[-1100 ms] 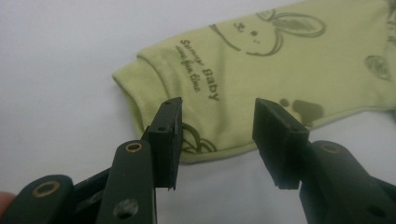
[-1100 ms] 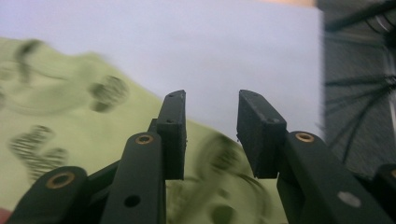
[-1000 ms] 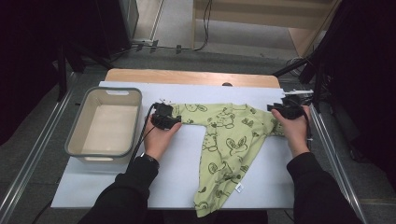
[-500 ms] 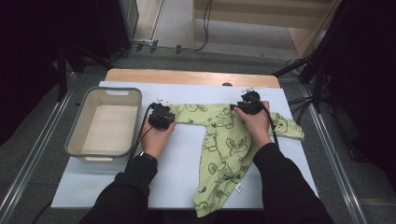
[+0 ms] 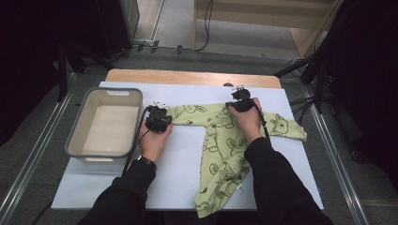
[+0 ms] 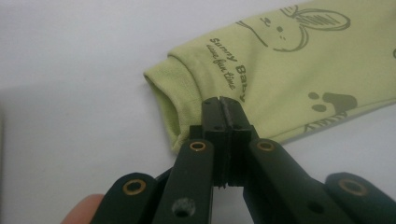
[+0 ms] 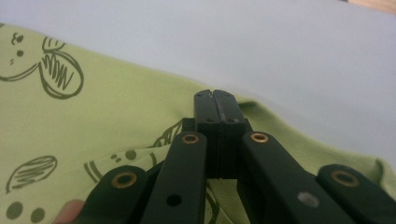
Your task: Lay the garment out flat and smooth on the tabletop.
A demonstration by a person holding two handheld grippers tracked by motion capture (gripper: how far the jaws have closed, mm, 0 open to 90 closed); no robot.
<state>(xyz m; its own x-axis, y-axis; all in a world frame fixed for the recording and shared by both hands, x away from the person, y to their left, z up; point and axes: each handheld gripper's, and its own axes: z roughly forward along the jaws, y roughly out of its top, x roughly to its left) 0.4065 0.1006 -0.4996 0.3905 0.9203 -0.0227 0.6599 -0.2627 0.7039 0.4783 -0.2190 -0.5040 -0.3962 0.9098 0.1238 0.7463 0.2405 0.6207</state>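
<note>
Shirt [image 5: 225, 140] is laid flat on the sheet [image 5: 183, 154], beside the bin [image 5: 104, 123]. Left gripper [image 5: 158, 123] is clamped on the cuff; right gripper [image 5: 240, 104] has just been closed at the collar (fabric apparently pinched). Folding not begun; binning presumably left.

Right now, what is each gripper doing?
Left gripper: closed, pinching the cuff end of the green baby shirt.
Right gripper: closed on the shirt's top edge.
</note>
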